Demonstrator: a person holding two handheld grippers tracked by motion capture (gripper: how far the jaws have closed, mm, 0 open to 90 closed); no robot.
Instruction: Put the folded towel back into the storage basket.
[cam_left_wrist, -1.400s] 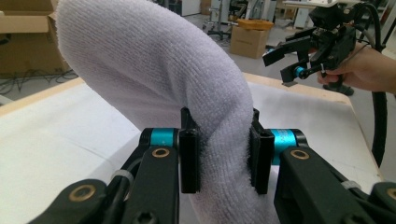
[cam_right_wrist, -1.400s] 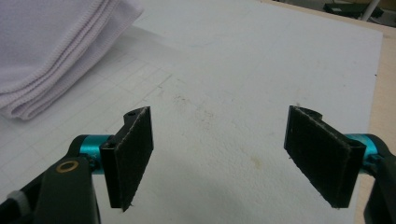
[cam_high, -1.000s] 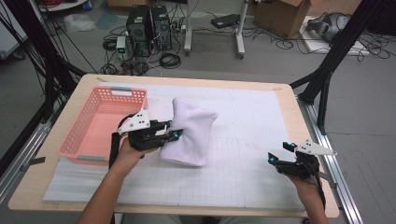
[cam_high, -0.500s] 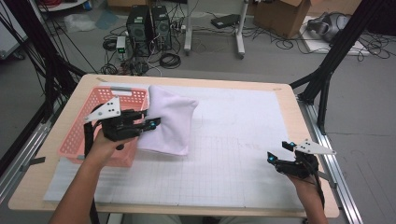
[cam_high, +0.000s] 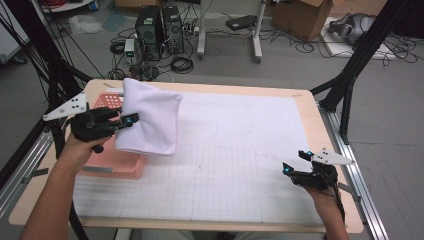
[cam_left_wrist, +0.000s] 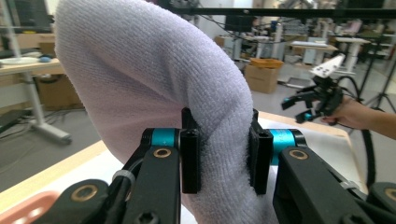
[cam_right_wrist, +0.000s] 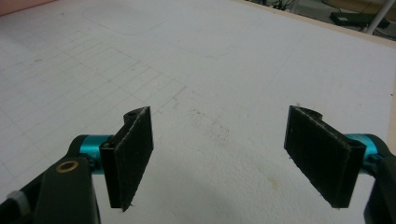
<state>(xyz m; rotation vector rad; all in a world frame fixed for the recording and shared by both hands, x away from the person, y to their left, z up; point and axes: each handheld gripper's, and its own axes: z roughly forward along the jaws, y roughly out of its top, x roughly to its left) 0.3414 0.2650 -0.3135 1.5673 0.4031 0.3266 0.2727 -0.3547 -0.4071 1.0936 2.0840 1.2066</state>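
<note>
In the high view the left gripper (cam_high: 125, 121) pinches a folded white towel (cam_high: 149, 122) at its left edge and holds it in the air at the far left of the table, so the cloth hangs over the right rim of the pink basket (cam_high: 112, 167), which lies just left of and below it; the right gripper (cam_high: 291, 163) rests well apart at the near right. In the left gripper view both pads press into the towel (cam_left_wrist: 154, 84), its long fold arching up and leftward above the jaws. In the right gripper view the right gripper (cam_right_wrist: 226, 158) stands spread wide over the bare white mat (cam_right_wrist: 224, 60), so I judge the left hand alone carries the towel to the basket.
</note>
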